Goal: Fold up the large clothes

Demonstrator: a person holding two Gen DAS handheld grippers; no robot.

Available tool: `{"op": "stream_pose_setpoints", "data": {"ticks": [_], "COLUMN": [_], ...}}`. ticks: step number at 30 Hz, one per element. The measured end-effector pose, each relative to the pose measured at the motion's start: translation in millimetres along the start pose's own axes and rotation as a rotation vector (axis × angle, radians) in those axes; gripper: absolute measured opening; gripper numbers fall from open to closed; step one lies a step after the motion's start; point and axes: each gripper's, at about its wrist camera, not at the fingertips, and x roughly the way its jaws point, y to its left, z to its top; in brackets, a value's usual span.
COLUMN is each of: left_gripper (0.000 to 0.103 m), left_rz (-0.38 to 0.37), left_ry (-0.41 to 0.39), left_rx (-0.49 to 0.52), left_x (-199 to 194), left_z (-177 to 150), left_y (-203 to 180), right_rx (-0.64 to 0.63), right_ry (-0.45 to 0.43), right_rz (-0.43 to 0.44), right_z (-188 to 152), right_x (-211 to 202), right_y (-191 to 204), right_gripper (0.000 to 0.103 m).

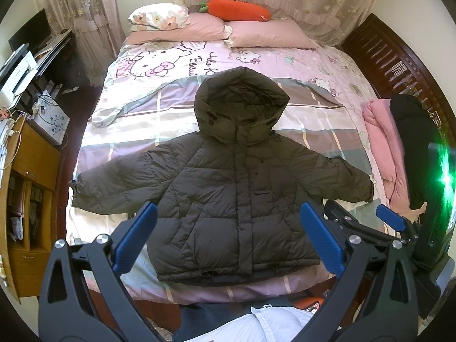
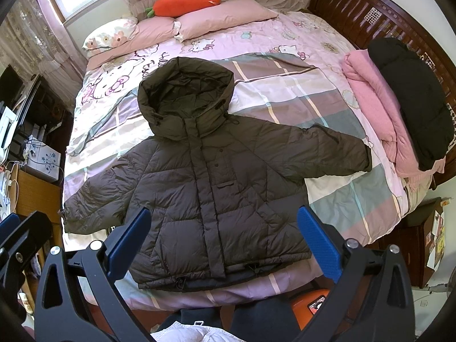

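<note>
jacket [image 1: 228, 196] flat on bed [image 1: 327, 119], both tongs wide apart above hem.

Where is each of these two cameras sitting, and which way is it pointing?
Left wrist view: on the left gripper, facing the bed; its own blue fingers show, with the right gripper alongside.
Right wrist view: on the right gripper, facing the bed's head from further right.
Both show the dark hooded jacket spread flat, and the carrot pillow.

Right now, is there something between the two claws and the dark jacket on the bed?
Nothing visible. The jacket lies flat and spread on the bed, and the left claw and right claw both hang open above its hem.
</note>
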Motion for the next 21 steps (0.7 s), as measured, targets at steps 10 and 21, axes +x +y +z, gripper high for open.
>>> {"op": "stream_pose_setpoints", "data": {"ticks": [10, 21], "left_gripper": [0.101, 0.101], "left_rz": [-0.001, 0.001], "left_ry": [0.0, -0.003], "left_rx": [0.002, 0.001], "left_x": [1.1, -0.1], "left_z": [-1.3, 0.3], "left_y": [3.3, 6.3], "right_rx": [-0.001, 0.0], "right_ry": [0.001, 0.002], "right_rz": [0.001, 0.001], "right_z": [-0.3, -0.5], "right_x": [0.4, 0.5], "right_y": [1.9, 2.7], "right_gripper": [0.102, 0.102]}}
